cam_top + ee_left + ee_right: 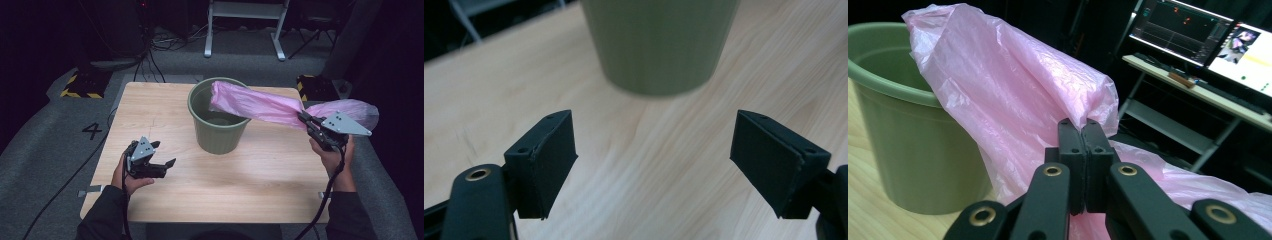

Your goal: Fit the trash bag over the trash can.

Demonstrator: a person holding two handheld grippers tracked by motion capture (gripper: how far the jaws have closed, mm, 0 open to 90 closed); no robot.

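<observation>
A green plastic bin stands upright near the middle of the wooden table. A pink plastic bag stretches from inside the bin's rim out to the right, past the table's edge. My right gripper is shut on the pink bag, pinching a fold of the film beside the bin. My left gripper is open above the table's front left, empty, its jaws wide apart and facing the bin.
A metal desk frame stands on the floor behind the table. Black-and-yellow striped blocks sit at the table's far corners. Cables run across the grey carpet at left. Monitors glow on a desk in the right gripper view.
</observation>
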